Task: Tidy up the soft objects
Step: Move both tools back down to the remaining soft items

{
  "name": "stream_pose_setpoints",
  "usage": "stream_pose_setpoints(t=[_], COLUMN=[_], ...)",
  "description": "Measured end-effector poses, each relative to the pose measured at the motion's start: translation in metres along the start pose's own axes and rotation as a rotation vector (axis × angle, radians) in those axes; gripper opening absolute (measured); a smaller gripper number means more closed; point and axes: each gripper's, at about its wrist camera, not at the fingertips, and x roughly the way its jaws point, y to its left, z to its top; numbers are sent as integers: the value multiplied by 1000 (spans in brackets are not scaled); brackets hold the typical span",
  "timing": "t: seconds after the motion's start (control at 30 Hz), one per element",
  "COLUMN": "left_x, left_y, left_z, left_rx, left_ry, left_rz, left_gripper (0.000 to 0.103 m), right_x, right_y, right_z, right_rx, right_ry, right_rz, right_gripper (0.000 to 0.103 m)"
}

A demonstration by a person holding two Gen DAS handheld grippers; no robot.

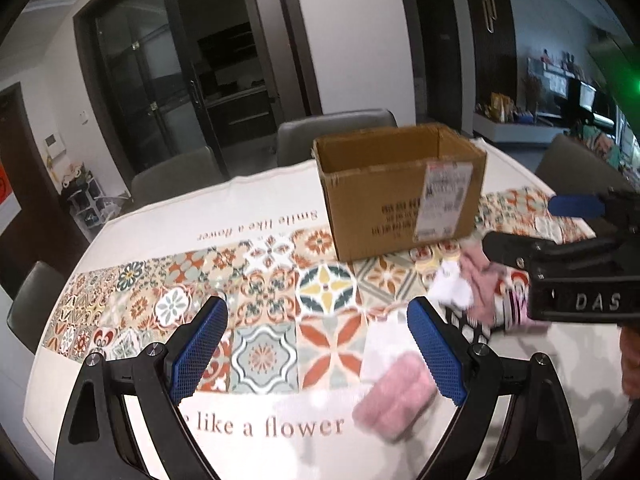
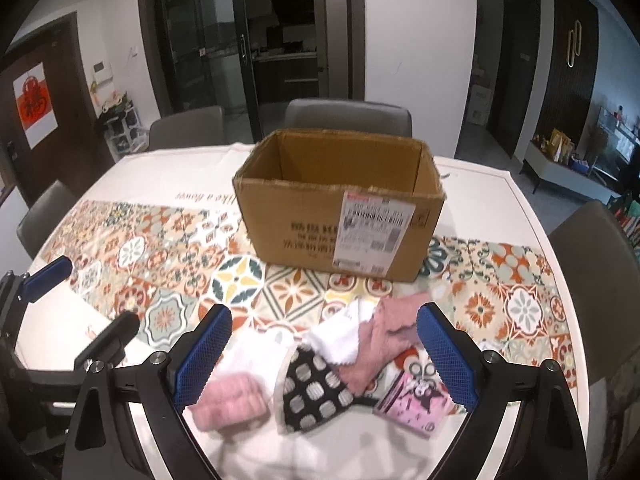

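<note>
Your left gripper (image 1: 316, 354): jaws wide apart, nothing between, left of the open brown cardboard box (image 2: 340, 216). In front of the box, left to right: fluffy pink rolled cloth (image 2: 230, 404), black cloth with pale spots (image 2: 312, 392), white cloth (image 2: 340, 340), dusty-pink cloth (image 2: 384, 344), pink printed piece (image 2: 416, 400), possibly a packet. Your right gripper (image 2: 324, 354): jaws apart above this pile, empty.

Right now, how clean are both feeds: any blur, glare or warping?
Left wrist view: fisheye bending, a green flare top right, pink fluffy cloth smeared. Right wrist view: same warping, no glare, box label and cloth pile softly blurred.
</note>
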Motion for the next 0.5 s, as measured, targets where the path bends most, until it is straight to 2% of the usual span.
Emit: stream_pose_setpoints(t=[0.2,0.5], left_x=[0,5], left_y=[-4,-13], left_z=[-27,-55], left_rx=[12,64], left_ry=[50,74], left_rz=[-55,-119], left_gripper=[92,92], right_x=[4,20], right_y=[14,23], right_z=[-22,-47], right_rx=[-54,-68], right_ry=[47,136], right_rz=[10,32], right_gripper=[94,90])
